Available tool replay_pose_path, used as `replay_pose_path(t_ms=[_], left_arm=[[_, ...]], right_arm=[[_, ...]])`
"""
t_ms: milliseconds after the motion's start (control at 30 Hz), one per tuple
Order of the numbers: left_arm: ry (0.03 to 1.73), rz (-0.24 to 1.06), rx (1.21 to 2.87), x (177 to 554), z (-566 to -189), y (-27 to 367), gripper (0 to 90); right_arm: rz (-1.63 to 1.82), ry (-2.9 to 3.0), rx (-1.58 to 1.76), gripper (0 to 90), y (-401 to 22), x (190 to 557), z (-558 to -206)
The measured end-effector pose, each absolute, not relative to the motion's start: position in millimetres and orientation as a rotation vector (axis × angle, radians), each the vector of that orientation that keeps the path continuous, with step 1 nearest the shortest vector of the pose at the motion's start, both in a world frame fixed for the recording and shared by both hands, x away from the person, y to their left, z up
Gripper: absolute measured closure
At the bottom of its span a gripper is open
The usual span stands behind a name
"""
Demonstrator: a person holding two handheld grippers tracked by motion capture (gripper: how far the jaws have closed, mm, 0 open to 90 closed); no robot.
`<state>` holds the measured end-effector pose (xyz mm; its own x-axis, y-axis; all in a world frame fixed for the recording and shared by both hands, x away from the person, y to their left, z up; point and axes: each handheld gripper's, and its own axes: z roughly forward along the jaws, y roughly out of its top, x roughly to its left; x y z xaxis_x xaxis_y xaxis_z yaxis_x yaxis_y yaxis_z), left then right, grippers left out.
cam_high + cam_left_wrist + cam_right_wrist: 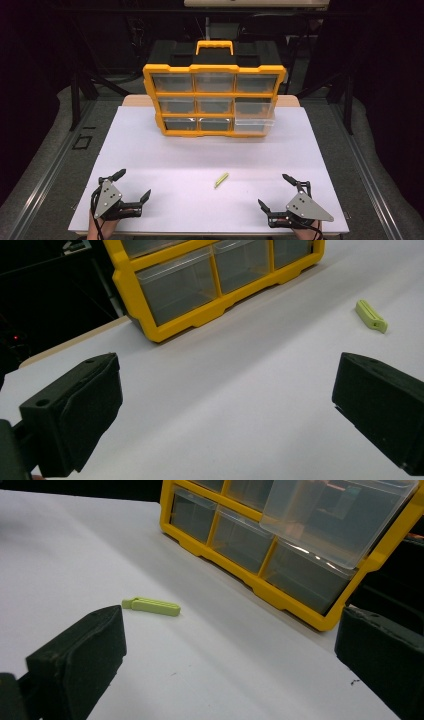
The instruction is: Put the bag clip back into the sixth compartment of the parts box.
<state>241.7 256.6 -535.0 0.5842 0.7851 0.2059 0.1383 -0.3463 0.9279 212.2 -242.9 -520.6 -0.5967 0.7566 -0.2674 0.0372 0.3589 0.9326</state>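
Note:
A small light-green stick (221, 179) lies flat on the white table top (200, 155), between the two grippers and a little ahead of them; it also appears as the green stick (371, 316) and the green stick (151, 606). A yellow organiser (215, 95) with clear drawers stands upright at the back; its middle-right drawer (255, 115) is pulled out, and the same drawer (335, 515) juts forward in the right gripper view. My left gripper (134, 185) rests open at the front left, nothing between its jaws. My right gripper (272, 190) rests open at the front right, also holding nothing.
The white board's front edge (200, 232) runs just behind both grippers. Grey floor (60, 150) and dark frame legs flank the table. The organiser's yellow frame (165, 325) and yellow frame (280, 595) stand well ahead of the jaws.

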Motion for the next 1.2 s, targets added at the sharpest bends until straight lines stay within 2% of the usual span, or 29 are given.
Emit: replay_pose_path(t_ms=[1200], left_arm=[[0.742,0.736,1.854,252,-531,228,0.0]], right_arm=[[1.284,1.941,0.696,0.0,-240,216,-522]])
